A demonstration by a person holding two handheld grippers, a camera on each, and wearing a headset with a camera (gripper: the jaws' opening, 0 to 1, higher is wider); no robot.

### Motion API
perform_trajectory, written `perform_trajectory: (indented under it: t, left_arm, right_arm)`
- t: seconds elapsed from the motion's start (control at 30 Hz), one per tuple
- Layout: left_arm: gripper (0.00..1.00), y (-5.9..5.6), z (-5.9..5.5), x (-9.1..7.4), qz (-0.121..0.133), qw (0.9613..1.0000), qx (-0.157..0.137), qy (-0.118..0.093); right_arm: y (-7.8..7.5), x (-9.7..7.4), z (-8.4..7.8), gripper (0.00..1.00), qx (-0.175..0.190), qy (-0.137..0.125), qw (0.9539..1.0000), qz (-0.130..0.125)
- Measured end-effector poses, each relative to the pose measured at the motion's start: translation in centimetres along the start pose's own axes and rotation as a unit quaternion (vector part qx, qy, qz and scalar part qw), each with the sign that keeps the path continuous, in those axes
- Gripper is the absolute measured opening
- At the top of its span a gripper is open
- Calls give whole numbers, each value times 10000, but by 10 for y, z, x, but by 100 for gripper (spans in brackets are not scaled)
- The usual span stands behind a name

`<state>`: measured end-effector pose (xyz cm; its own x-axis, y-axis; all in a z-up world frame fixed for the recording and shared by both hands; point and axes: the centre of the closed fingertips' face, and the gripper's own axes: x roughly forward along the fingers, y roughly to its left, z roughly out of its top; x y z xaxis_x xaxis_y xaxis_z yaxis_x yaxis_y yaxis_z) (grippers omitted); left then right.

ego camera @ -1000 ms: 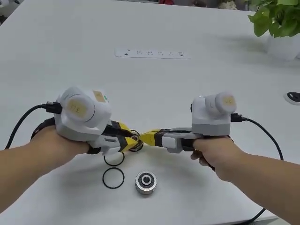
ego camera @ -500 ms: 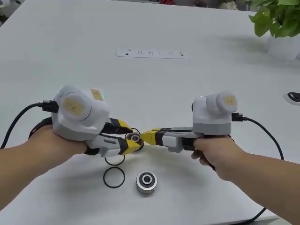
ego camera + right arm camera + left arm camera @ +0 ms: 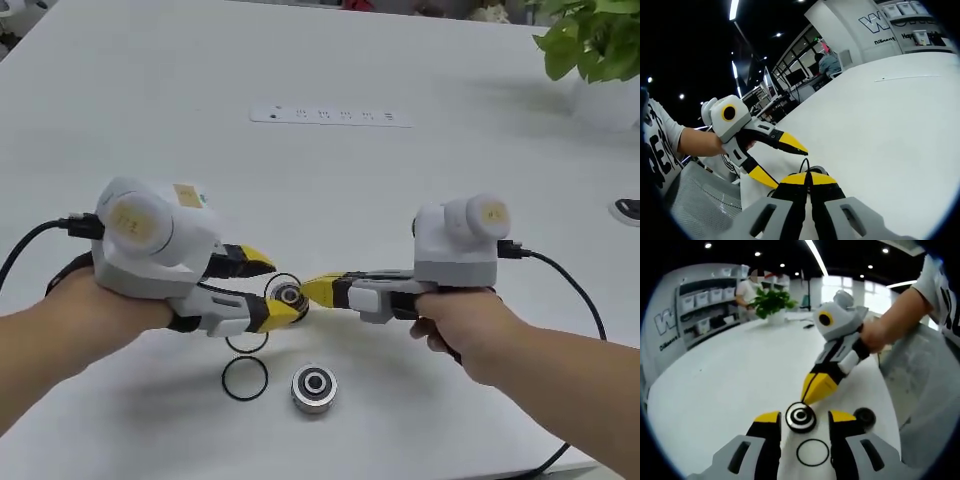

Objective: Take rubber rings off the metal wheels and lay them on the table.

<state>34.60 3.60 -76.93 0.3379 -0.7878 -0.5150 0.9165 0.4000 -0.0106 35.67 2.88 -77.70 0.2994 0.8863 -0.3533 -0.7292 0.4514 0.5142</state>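
Jaws of the right gripper (image 3: pixel 312 290) are pressed together, and in the right gripper view a thin black rubber ring (image 3: pixel 803 165) loops up from between their yellow tips. In the head view that gripper points in from 3 o'clock, and its tip meets a metal wheel (image 3: pixel 287 295) raised above the white table (image 3: pixel 420 60). The left gripper (image 3: pixel 266 287) points in from 9 o'clock with its jaws spread wide. One yellow tip is at 11 o'clock of the wheel and the other at 7 o'clock, just beside its rim; whether that lower tip touches the wheel I cannot tell. In the left gripper view the wheel shows face-on between the two parted tips, with the right gripper's point touching its rim at 1 o'clock. On the table at 6 o'clock of the raised wheel a second wheel (image 3: pixel 314 386) lies flat. Just beside it at 9 o'clock is a loose ring (image 3: pixel 223 380), also flat. A third ring (image 3: pixel 246 351) lies at 12 o'clock of the loose one, partly hidden under the left gripper. Far across the table at 12 o'clock sits a white power strip (image 3: pixel 330 115), and a green plant (image 3: pixel 590 40) stands at 2 o'clock. Each gripper is held in a hand, with a black cable trailing from it.
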Motion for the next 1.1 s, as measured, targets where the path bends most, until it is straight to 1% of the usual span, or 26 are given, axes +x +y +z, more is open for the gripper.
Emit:
perform_trajectory:
  t: [0.13,0.23,0.4,0.5,0.6,0.7,0.87,1.1]
  left_arm:
    - [41,1,0,-4,27,10000,-8,-39]
    - [44,1,3,-8,47,9999,-41,-108]
    - [49,2,8,-15,85,9997,-55,-221]
    - [50,1,11,-19,100,9996,-56,-277]
    - [51,-1,17,-25,96,9992,-62,-386]
    - [52,-3,20,-29,83,9990,-56,-434]
    - [56,-6,22,-34,96,9988,-14,-486]
    - [58,-7,23,-44,147,9985,-54,-519]
  right_arm:
    - [3,0,1,0,7,-16,10000,39]
    - [6,-1,2,0,11,-21,10000,77]
    - [11,-2,5,0,11,-52,9999,139]
    - [13,-3,7,0,12,-78,9998,162]
    - [17,-3,8,0,24,-101,9997,199]
    - [22,-3,10,0,29,-118,9996,249]
    - [31,-4,15,0,42,-195,9992,347]
    - [38,-7,17,0,63,-235,9988,416]
